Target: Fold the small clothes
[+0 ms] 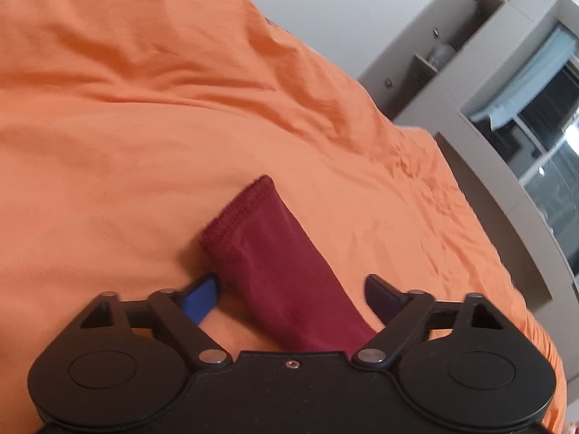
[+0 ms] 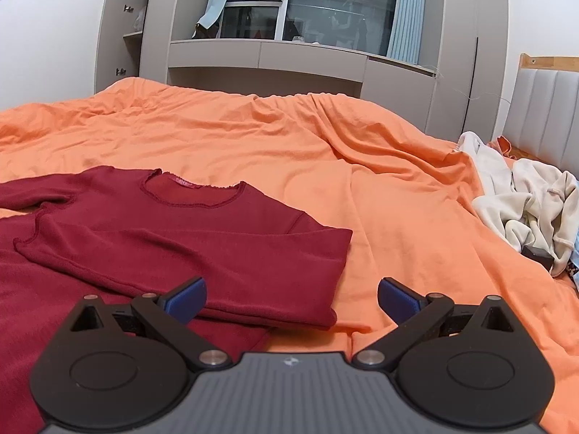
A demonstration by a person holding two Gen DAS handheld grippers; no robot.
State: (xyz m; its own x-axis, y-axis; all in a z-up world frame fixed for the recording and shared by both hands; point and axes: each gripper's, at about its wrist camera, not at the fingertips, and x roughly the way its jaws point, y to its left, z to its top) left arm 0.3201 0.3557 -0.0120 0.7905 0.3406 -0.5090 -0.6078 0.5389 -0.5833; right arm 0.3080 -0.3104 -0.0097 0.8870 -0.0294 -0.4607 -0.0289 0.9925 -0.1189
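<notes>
Both tongs, left tongs point(image 1: 291, 289) and right tongs point(image 2: 291, 298), gape wide, holding nothing; the soft, limp red shirt point(image 2: 188, 238) on the bed point(image 2: 398, 217) wants pinching at its sleeve cuff point(image 1: 239, 206).

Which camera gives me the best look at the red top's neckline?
The right wrist view. The red long-sleeved top lies spread on the orange bedsheet, neckline and label visible. The left wrist view shows only one sleeve cuff between the open left gripper.

Left gripper point(image 1: 291, 298), right gripper point(image 2: 291, 302) apparently agape
</notes>
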